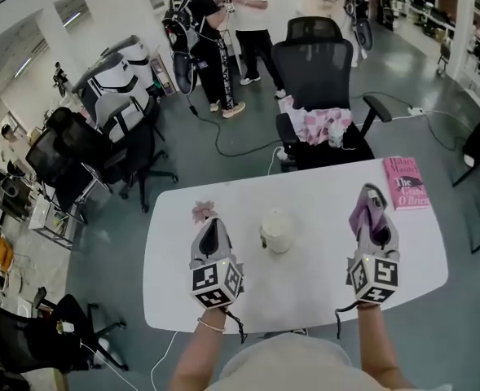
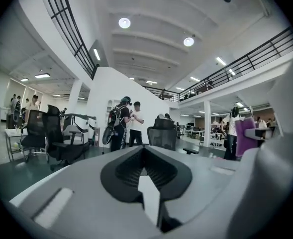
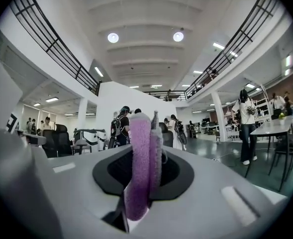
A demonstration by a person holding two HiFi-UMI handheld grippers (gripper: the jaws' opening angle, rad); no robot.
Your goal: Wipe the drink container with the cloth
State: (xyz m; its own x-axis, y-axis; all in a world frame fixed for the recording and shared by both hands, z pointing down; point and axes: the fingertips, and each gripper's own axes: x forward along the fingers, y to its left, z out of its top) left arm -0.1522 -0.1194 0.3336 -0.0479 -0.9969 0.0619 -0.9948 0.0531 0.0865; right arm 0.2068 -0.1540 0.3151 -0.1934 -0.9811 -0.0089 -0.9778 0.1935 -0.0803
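Note:
The drink container (image 1: 276, 230), a cream lidded cup, stands upright on the white table (image 1: 305, 292) between my two grippers, touched by neither. To its left my left gripper (image 1: 213, 223) is shut with nothing in its jaws. The left gripper view shows the left gripper (image 2: 144, 152) with its pads pressed together, pointing level at the room. On the other side of the cup, my right gripper (image 1: 373, 197) is shut on a purple cloth (image 1: 362, 215). In the right gripper view the cloth (image 3: 139, 168) sticks up out of the right gripper (image 3: 145, 151). Neither gripper view shows the cup.
A pink book (image 1: 406, 182) lies at the table's far right corner, and a small pink item (image 1: 203, 211) sits just beyond the left gripper. A black office chair (image 1: 317, 80) holding pink fabric stands behind the table. People (image 1: 223, 31) stand further back, with more chairs (image 1: 101, 149) to the left.

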